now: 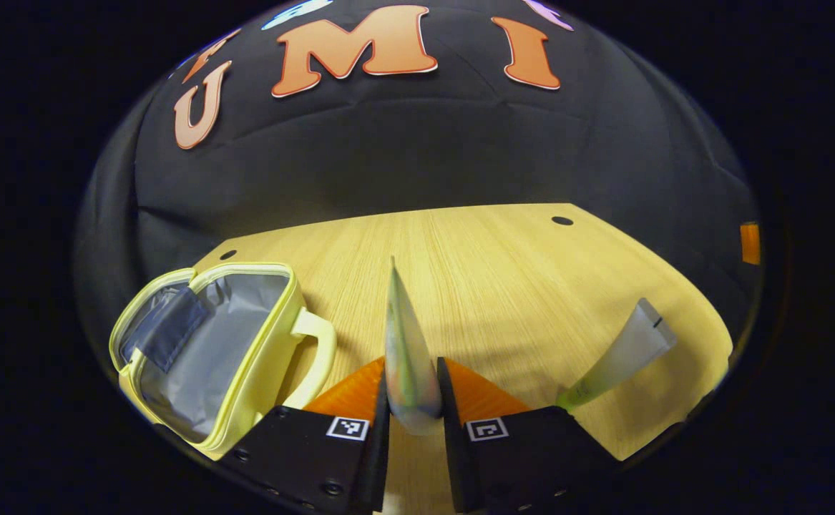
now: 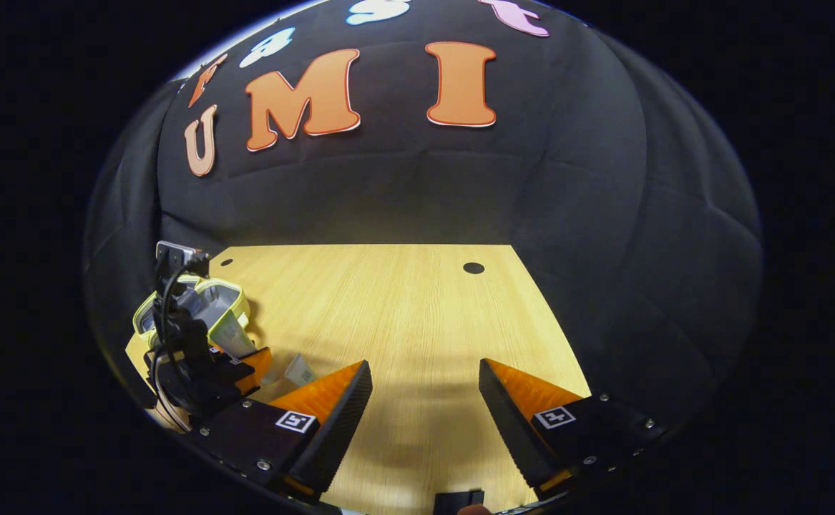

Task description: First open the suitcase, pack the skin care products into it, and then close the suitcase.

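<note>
Yellow suitcase (image 1: 210,343) lies open at the tabletop's (image 1: 503,286) left; our left tongs (image 1: 413,400) pinch a tube (image 1: 406,350) upright just right of it, another tube (image 1: 621,354) lies farther right, right tongs (image 2: 424,400) gape wide

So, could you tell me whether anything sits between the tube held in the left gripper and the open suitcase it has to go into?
Nothing visible does. The left gripper is shut on a tube, and the open yellow suitcase lies to its left with bare table between. The second tube lies off on the other side.
</note>
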### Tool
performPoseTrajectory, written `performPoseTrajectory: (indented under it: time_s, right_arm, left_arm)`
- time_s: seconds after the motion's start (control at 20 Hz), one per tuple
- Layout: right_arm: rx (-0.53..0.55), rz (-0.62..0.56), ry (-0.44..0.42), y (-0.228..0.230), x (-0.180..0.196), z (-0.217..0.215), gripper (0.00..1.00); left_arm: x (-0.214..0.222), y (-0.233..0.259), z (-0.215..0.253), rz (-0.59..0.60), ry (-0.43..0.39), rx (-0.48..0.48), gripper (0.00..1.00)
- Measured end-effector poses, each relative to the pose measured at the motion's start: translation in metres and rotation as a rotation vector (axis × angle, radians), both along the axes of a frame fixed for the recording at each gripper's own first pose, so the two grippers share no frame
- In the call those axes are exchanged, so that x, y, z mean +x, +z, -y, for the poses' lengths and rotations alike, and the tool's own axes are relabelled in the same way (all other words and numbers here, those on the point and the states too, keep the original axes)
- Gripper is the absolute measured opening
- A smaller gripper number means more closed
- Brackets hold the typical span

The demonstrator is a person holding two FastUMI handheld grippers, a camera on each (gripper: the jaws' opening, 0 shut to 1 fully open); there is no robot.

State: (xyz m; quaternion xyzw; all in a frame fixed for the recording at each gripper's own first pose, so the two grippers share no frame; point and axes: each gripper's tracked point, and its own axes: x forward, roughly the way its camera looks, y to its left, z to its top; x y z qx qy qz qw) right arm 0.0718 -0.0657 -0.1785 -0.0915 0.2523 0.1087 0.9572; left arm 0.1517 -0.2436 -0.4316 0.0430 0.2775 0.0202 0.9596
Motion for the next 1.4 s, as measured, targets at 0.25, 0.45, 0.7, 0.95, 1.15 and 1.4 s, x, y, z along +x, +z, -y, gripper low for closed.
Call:
performPoseTrajectory:
  time_s: [0.25,0.45,0.7,0.95,1.15,1.4]
  right_arm:
    - [0.068,-0.009,0.033,0.013,-0.012,-0.026,0.96]
    - [0.080,-0.010,0.106,0.002,-0.018,-0.066,0.96]
    - [0.054,-0.097,0.171,-0.049,-0.017,-0.107,0.96]
    - [0.013,-0.188,0.161,-0.096,-0.015,-0.121,0.96]
    - [-0.035,-0.219,0.127,-0.126,-0.009,-0.113,0.93]
    - [-0.047,-0.268,0.111,-0.148,-0.005,-0.120,0.86]
  left_arm:
    - [-0.028,0.029,0.000,-0.072,-0.020,-0.046,0.27]
    - [-0.061,0.075,-0.011,-0.086,-0.040,-0.051,0.27]
    - [-0.091,0.119,-0.043,-0.088,0.015,-0.107,0.27]
    - [-0.106,0.137,-0.075,-0.057,0.071,-0.116,0.26]
    - [-0.108,0.133,-0.094,-0.056,0.077,-0.132,0.27]
    - [-0.100,0.129,-0.113,-0.070,0.047,-0.115,0.27]
